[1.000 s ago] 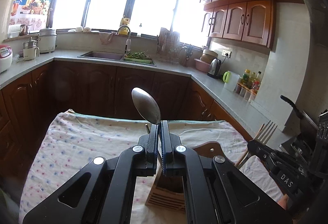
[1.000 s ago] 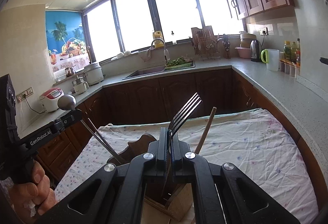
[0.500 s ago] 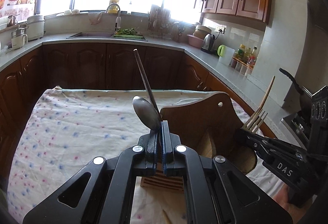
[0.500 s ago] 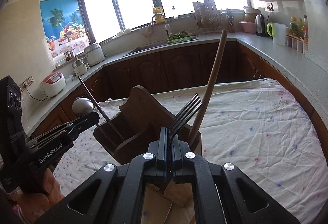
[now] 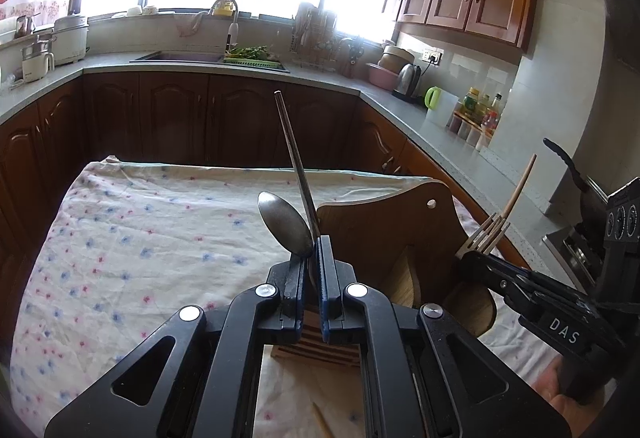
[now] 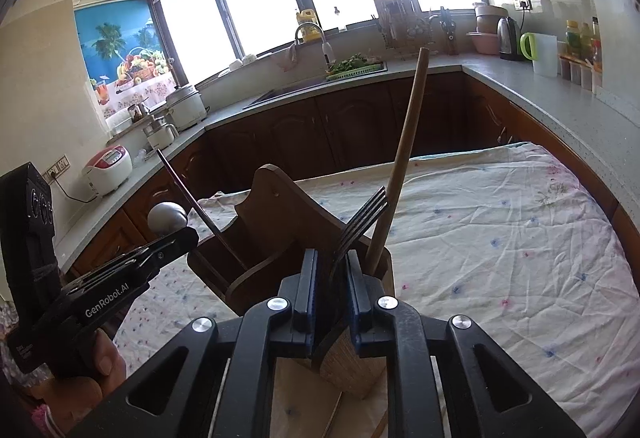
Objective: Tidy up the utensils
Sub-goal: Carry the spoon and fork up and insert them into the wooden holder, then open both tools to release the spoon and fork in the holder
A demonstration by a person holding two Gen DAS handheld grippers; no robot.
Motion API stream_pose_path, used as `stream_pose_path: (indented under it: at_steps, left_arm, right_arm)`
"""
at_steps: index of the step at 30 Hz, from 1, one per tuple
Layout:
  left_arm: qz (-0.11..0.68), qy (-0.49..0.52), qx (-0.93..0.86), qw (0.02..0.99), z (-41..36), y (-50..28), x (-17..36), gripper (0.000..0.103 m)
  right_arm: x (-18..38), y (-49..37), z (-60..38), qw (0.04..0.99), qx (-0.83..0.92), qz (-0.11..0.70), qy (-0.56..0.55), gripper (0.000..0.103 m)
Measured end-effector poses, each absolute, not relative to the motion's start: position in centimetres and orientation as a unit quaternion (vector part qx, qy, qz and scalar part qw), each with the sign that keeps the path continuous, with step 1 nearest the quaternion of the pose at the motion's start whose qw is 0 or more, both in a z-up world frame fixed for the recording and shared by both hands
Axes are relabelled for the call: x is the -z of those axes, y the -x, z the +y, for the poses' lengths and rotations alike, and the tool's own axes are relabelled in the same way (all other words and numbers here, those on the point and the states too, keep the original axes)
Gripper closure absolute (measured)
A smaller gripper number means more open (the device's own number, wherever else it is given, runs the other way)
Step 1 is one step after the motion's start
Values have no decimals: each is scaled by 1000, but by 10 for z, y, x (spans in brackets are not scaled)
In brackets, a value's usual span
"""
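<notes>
A dark wooden utensil holder [image 5: 384, 238] [image 6: 288, 222] stands on the flowered tablecloth. My left gripper [image 5: 311, 250] is shut on a metal spoon [image 5: 285, 224], bowl up, just left of the holder; it also shows in the right wrist view [image 6: 166, 215]. My right gripper [image 6: 330, 266] has its jaws slightly apart around a metal fork [image 6: 362, 217], tines up, over the holder's right cup; the fork also shows in the left wrist view [image 5: 484, 236]. A metal chopstick [image 5: 294, 157] and a wooden stick [image 6: 400, 161] stand in the holder.
The flowered tablecloth [image 5: 140, 238] [image 6: 500, 238] covers the table. A wooden stick [image 5: 322, 420] lies on the cloth by the holder's base. Dark cabinets and a grey counter [image 5: 180, 67] with sink, kettle and bottles ring the table.
Both grippers have come down toward the holder. The spoon and fork now sit lower, level with the holder's top. The right gripper's jaws have parted slightly.
</notes>
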State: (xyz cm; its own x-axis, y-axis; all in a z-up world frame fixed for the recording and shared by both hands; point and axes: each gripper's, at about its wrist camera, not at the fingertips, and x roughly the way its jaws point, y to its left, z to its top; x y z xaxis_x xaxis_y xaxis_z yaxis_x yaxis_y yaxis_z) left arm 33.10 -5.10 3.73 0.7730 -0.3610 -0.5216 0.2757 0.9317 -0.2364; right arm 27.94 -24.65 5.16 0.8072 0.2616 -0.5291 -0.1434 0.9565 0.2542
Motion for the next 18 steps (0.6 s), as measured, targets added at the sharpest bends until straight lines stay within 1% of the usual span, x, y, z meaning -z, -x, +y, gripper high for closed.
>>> stream_pose_path:
  at_steps: [2,3,4,5,6,8,10,11,12,13,14,15,16,17,18]
  left_arm:
    - [290,71,167,940,-50,-328,-39,79]
    - [288,69,164,941,-50,-325,-40,75]
    - [286,68,162,942,-49,-323,-41,67]
    - [284,67,160,943,-48,-321,-42,64]
    - [283,67,160,943,-47,-318,-43,64]
    - [284,67,157,944,-43,-314,-43,62]
    - [286,73,154,943,-37,-310,-42,54]
    - [287,77,151,943,-34,-308,-42,52]
    - [287,80,150,943,-30,-305,-41,52]
    - [289,83,148,942,-27,-302,-40,49]
    - [292,86,146,941,-24,-299,-39,46]
    - [294,89,143,941,-21,-296,-37,45]
    - [297,90,141,940,-18,-292,-36,42]
    - [299,92,138,940,-15,-289,-34,38]
    - [302,94,134,939,-13,-285,-33,34]
  right_arm:
    - [-55,-276,-248,946,-107,288,-103,80]
    - [-56,-274,-250,947,-105,286,-103,79]
    - [-57,-272,-251,948,-102,284,-103,76]
    - [-59,-270,-252,948,-101,282,-105,73]
    - [-59,-268,-253,949,-99,280,-106,70]
    - [-61,-262,-258,950,-94,276,-111,69]
    - [-61,-257,-263,950,-91,274,-116,65]
    - [-61,-254,-264,950,-90,272,-119,64]
    - [-62,-251,-266,950,-90,271,-123,58]
    - [-61,-247,-268,950,-90,269,-127,49]
    - [-62,-244,-269,951,-91,266,-131,43]
    - [-61,-240,-270,951,-92,264,-134,33]
    - [-61,-236,-271,951,-91,262,-136,27]
    - [-60,-232,-272,951,-93,262,-138,26]
    - [-59,-228,-273,950,-95,261,-141,20]
